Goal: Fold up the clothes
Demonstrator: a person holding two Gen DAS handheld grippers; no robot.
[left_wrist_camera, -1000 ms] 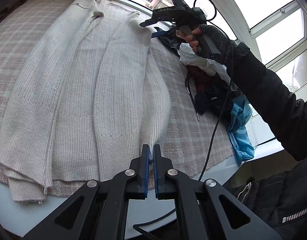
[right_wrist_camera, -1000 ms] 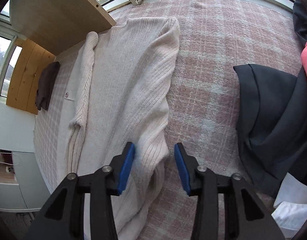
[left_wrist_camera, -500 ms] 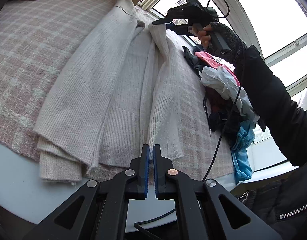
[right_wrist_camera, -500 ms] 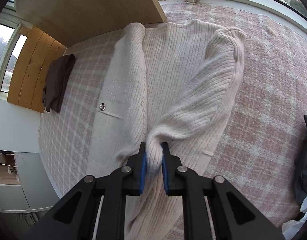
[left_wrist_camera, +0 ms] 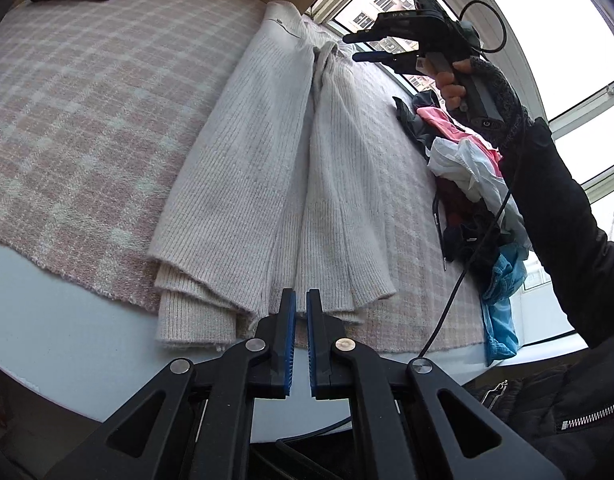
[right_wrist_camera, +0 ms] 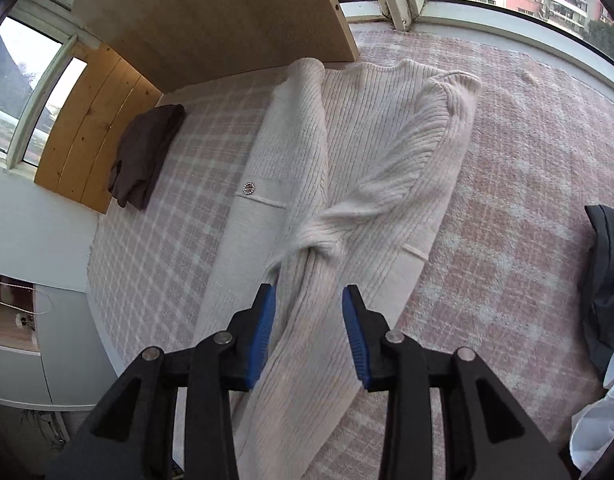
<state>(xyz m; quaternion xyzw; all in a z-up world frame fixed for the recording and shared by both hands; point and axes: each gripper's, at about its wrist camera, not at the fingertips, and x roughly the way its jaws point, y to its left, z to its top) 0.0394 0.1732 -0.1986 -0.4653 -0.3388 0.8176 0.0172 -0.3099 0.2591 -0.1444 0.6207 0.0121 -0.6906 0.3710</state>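
Lying lengthwise on the plaid-covered desk (right_wrist_camera: pixel 519 184), the cream knit cardigan (right_wrist_camera: pixel 371 128) now has its sleeve (right_wrist_camera: pixel 391 196) folded across its front, released by the right claw (right_wrist_camera: pixel 309 330), whose jaws have just been opening. Left claw (left_wrist_camera: pixel 300 336) is closed on nothing at the hem. Letters on the right claw's body are too small to read.

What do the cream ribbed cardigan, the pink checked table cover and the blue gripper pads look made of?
Cream ribbed cardigan: soft knit, probably wool or acrylic; vertical ribs, fuzzy surface.
Pink checked table cover: nubby woven textile with a frayed edge, matte.
Blue gripper pads: likely rubber or moulded plastic; fine ridges, matte.
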